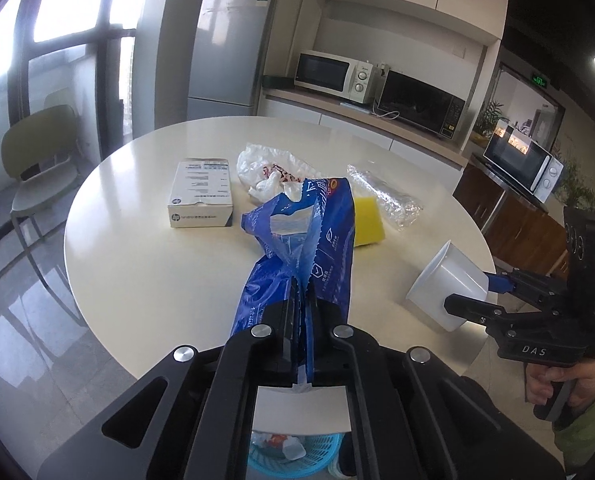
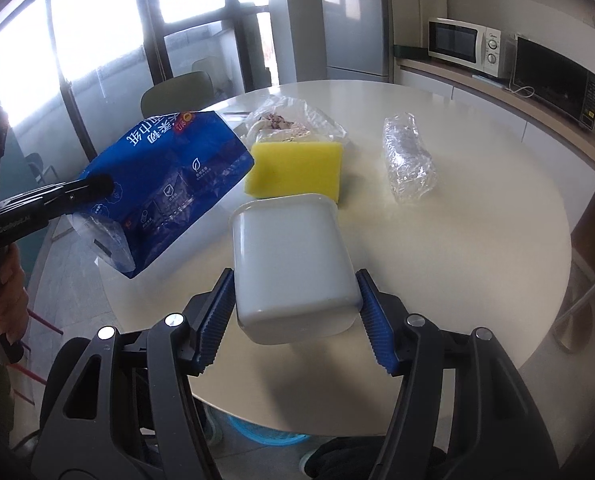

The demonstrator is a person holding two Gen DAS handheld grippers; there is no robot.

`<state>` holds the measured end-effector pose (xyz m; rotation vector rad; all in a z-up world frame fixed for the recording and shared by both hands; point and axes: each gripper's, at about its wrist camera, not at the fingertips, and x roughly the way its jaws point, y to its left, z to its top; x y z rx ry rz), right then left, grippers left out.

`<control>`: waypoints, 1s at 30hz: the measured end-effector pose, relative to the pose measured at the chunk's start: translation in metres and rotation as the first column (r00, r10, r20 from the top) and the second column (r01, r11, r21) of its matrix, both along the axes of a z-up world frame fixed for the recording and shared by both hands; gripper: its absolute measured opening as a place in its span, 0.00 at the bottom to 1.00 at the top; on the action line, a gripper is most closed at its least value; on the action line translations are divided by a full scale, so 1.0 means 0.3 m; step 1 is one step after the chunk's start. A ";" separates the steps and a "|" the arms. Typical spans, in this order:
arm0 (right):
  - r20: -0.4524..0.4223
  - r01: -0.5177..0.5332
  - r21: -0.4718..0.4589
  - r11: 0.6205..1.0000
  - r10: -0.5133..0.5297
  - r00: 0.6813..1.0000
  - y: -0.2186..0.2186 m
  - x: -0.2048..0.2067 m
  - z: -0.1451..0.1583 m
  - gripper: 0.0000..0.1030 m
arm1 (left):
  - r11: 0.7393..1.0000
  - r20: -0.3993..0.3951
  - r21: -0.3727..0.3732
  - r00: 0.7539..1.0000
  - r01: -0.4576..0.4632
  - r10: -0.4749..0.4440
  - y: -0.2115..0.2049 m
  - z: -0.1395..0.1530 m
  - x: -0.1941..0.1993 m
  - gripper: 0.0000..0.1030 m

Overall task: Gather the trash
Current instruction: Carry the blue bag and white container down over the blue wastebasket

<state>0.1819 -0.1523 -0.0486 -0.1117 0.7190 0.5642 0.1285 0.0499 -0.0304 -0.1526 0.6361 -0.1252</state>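
Note:
My left gripper (image 1: 303, 292) is shut on the near end of a blue printed plastic bag (image 1: 321, 232), which is lifted off the round white table (image 1: 137, 260). From the right wrist view the same blue bag (image 2: 165, 176) hangs at the left, pinched by the left gripper (image 2: 105, 184). My right gripper (image 2: 294, 280) is shut on a white plastic container (image 2: 293, 248), its blue pads pressing both side walls near the base. The white container (image 1: 445, 280) is tilted on its side above the table's right edge, held by the right gripper (image 1: 475, 294).
On the table lie a yellow sponge (image 2: 297, 168), a white printed box (image 1: 201, 196), a clear bag with scraps (image 1: 273, 168) and a crumpled clear wrapper (image 2: 407, 160). A blue basket (image 1: 293, 452) holding trash sits on the floor under the near edge. A green chair (image 1: 41, 160) stands left.

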 end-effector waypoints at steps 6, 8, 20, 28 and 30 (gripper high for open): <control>0.007 0.000 0.023 1.000 0.000 1.000 0.001 -0.052 0.021 0.55 | 1.000 0.007 -0.002 1.000 -0.031 0.031 0.012 0.017 -0.069 0.01; 0.016 0.002 0.023 1.000 -0.002 1.000 0.000 -0.060 0.032 0.55 | 1.000 0.016 0.006 0.999 -0.031 0.031 0.006 0.030 -0.098 0.01; 0.030 0.005 0.016 1.000 -0.005 1.000 -0.031 -0.193 0.029 0.55 | 1.000 0.021 0.021 1.000 -0.021 0.021 -0.011 0.042 -0.267 0.01; 0.018 -0.015 0.010 1.000 0.015 1.000 -0.067 -0.319 -0.013 0.55 | 0.999 -0.012 0.032 1.000 -0.016 0.016 -0.019 -0.002 -0.409 0.01; 0.010 -0.022 0.011 1.000 0.022 1.000 -0.070 -0.350 -0.023 0.55 | 0.999 -0.021 0.027 1.000 -0.017 0.017 -0.017 -0.010 -0.440 0.01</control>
